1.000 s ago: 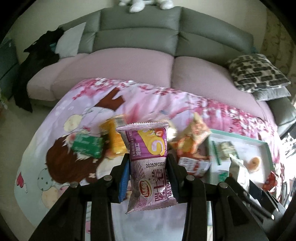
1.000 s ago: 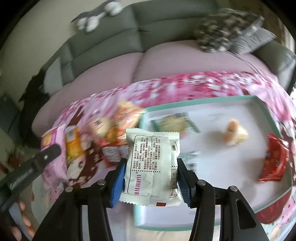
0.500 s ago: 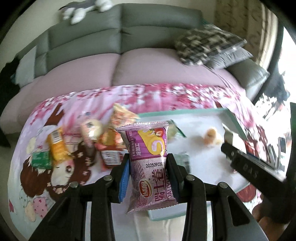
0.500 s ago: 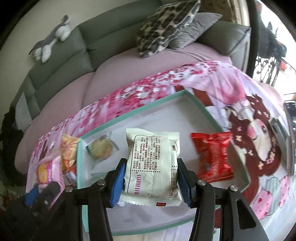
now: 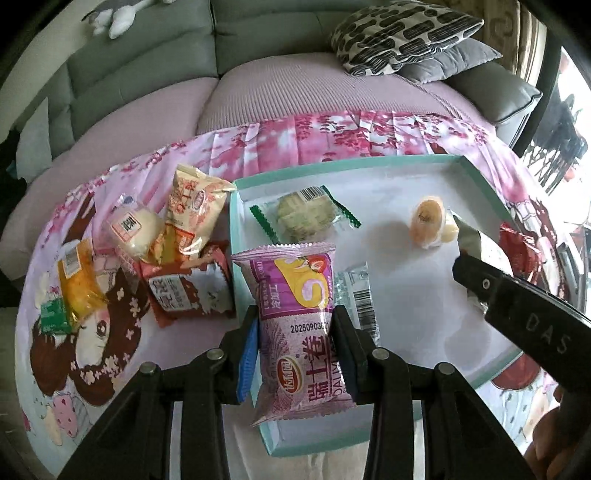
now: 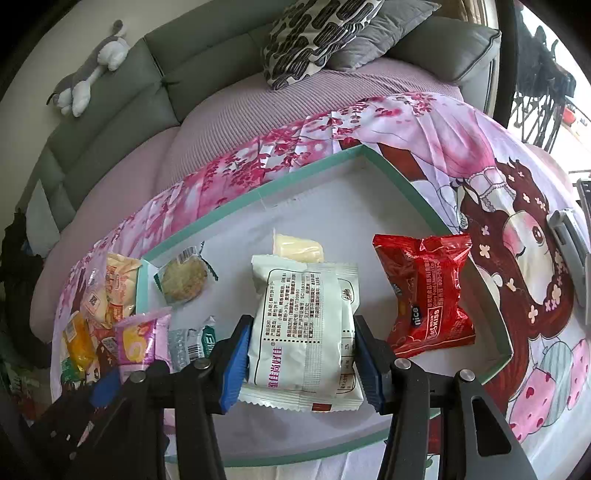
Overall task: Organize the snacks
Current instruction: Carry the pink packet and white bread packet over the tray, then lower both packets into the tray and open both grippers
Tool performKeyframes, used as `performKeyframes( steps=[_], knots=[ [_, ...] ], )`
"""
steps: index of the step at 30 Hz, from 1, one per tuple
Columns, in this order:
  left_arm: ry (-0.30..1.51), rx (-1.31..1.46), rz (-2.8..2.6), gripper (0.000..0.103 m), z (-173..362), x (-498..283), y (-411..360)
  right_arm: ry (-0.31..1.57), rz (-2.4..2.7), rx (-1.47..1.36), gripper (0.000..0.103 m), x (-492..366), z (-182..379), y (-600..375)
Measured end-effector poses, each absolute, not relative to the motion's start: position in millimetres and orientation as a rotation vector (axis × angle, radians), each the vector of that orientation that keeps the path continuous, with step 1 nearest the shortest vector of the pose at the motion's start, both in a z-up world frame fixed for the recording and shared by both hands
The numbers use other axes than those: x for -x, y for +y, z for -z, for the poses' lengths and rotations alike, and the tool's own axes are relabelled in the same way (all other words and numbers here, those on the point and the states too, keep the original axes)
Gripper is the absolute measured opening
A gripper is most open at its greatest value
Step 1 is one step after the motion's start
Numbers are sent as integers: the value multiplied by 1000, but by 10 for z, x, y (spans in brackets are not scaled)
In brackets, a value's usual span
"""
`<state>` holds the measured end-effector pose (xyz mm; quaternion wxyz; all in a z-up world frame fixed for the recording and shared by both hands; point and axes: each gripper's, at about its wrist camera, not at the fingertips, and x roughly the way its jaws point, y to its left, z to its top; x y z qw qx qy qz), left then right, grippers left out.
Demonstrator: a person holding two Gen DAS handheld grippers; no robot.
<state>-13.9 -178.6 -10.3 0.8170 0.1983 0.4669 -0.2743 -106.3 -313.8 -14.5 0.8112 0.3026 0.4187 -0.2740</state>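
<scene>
Left gripper (image 5: 295,343): jaws nearly closed, blue pads pressed on both sides of a purple snack packet (image 5: 297,325), which stands upright between them. The packet hangs over the near left part of the tray (image 5: 476,177), a shallow white box with a teal rim.

Right gripper (image 6: 301,354): jaws about half open, clamped on a wider white snack packet (image 6: 306,328), printed back facing the camera. It hangs over the middle of the tray; a pale yellow snack (image 6: 297,249) shows just beyond its top edge.

In the tray: a round green-wrapped biscuit (image 5: 304,216) at the far left, a clear packet with a barcode (image 5: 360,295) just right of the purple packet, a small orange snack (image 5: 428,221) to the right, and a red packet (image 6: 424,295) at the right side.

Left of the tray, on the pink cartoon cloth (image 5: 110,332): a loose pile of snacks (image 5: 177,258), including an orange bag, a round white bun, a yellow packet and a small green one.

Beyond the table: a grey sofa (image 5: 155,55) with a patterned cushion (image 5: 399,29).

Change from a second ago: both grippers have swung right, from over the pile side to over the tray. Then only the tray's left part showed in the left view; now almost the whole tray does. Both grips are unchanged, packets sitting the same way between the pads.
</scene>
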Motion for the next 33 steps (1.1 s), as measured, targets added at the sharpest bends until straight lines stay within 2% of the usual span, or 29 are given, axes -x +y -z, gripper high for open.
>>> performKeyframes(
  steps=[33],
  knots=[
    [994, -358, 661, 43, 169, 60, -1923, 943, 613, -668, 55, 1012, 246, -3177]
  ],
)
